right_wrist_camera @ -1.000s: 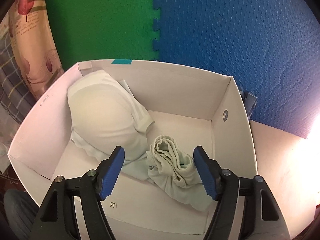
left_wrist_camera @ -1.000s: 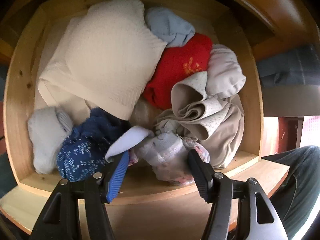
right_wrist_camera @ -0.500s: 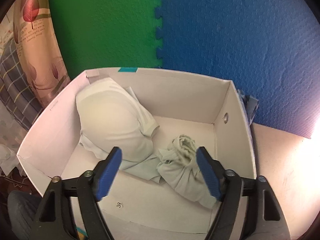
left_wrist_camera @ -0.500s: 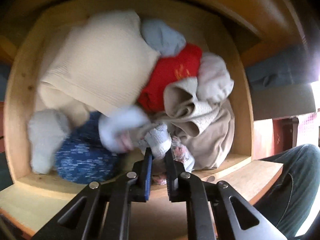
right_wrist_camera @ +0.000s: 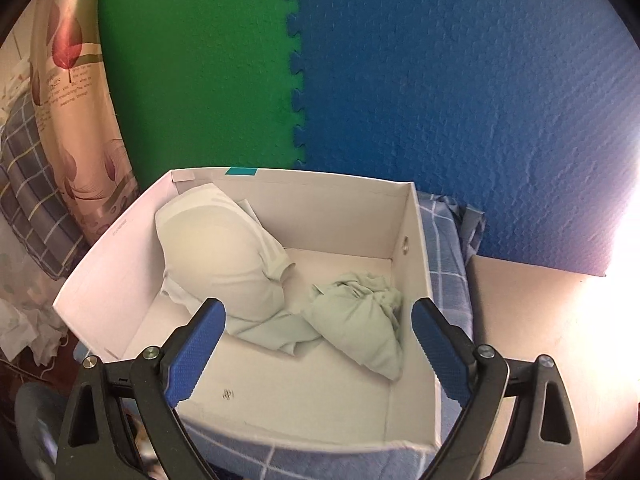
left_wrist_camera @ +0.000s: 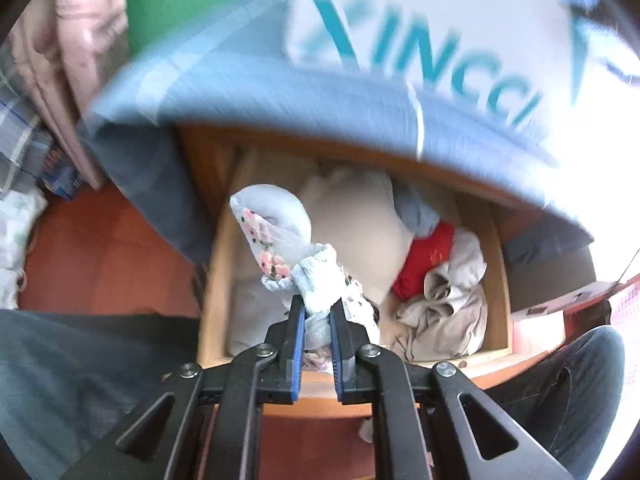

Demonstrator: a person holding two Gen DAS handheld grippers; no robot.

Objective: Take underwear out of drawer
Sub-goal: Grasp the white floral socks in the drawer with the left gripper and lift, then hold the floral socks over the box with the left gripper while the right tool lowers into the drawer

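My left tool (left_wrist_camera: 317,320) is pinching a pale floral underwear (left_wrist_camera: 280,248), pads pressed tight on the bunched fabric. It hangs lifted above the open wooden drawer (left_wrist_camera: 502,280), at its left end. Below in the drawer: a cream garment (left_wrist_camera: 352,216), a red piece (left_wrist_camera: 424,264), a beige heap (left_wrist_camera: 444,312). A blurred blue cloth (left_wrist_camera: 248,92) overhangs the drawer's back. My right tool (right_wrist_camera: 318,344) is spread wide with nothing between the pads, its jaws having just been opening; it hovers over a white box (right_wrist_camera: 416,240). Inside the box lie a cream bra (right_wrist_camera: 216,248) at left and a crumpled pale green garment (right_wrist_camera: 360,320) at right. Green and blue foam mats (right_wrist_camera: 440,80) stand behind.
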